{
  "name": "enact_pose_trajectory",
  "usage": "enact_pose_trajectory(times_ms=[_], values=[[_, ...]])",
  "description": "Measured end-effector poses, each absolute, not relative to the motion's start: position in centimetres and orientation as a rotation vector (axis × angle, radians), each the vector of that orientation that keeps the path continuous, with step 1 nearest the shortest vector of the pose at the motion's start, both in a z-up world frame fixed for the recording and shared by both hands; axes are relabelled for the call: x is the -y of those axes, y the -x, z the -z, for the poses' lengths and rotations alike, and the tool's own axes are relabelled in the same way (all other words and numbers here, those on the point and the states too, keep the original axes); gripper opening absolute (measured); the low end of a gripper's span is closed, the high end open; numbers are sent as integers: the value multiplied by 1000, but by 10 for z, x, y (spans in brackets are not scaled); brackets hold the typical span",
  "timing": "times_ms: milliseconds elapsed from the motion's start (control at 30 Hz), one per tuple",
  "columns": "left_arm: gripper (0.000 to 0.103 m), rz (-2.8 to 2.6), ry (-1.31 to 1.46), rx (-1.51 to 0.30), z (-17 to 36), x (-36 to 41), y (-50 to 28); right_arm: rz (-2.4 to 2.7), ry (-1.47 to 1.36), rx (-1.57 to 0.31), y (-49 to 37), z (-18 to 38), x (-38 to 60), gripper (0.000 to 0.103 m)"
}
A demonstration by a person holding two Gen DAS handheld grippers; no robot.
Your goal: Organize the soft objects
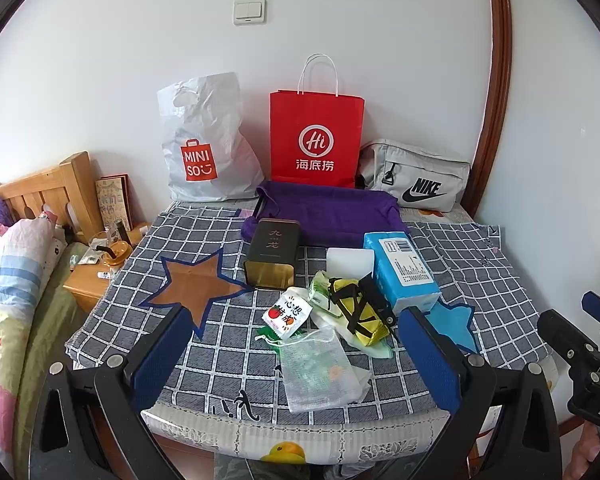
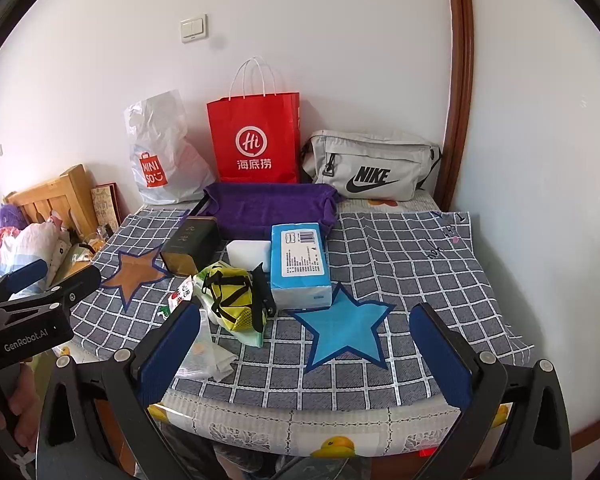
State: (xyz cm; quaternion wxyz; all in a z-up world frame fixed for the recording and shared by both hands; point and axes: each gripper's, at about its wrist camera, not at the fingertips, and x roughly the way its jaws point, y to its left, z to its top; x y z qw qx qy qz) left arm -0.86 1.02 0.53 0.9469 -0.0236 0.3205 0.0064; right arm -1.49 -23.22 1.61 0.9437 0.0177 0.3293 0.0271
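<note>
A pile of soft things lies mid-table: a white mesh pouch (image 1: 318,372), a small white printed pouch (image 1: 287,314), a yellow folded bag with black straps (image 1: 358,314) (image 2: 234,298), a blue tissue pack (image 1: 404,270) (image 2: 300,264), a white sponge block (image 1: 350,262) and a purple towel (image 1: 328,212) (image 2: 270,208). My left gripper (image 1: 296,356) is open and empty, hovering over the table's front edge with the mesh pouch between its fingers. My right gripper (image 2: 306,356) is open and empty above the blue star patch (image 2: 342,332).
A dark tea tin (image 1: 272,254) lies by the brown star patch (image 1: 196,286). A Miniso plastic bag (image 1: 204,144), a red paper bag (image 1: 316,140) and a grey Nike pouch (image 1: 416,176) stand against the wall. A bed and nightstand (image 1: 88,280) are at left.
</note>
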Motion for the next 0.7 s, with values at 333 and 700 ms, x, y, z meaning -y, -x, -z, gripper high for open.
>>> enact_pose_trajectory(times_ms=[333,700], values=[[103,-17,42,-649,-8,-10,9,-58,-37,-664,17,-16,231,103],[103,-27,37,-651,-9,-10,8,-55,-41,-660,16,-18,233,103]])
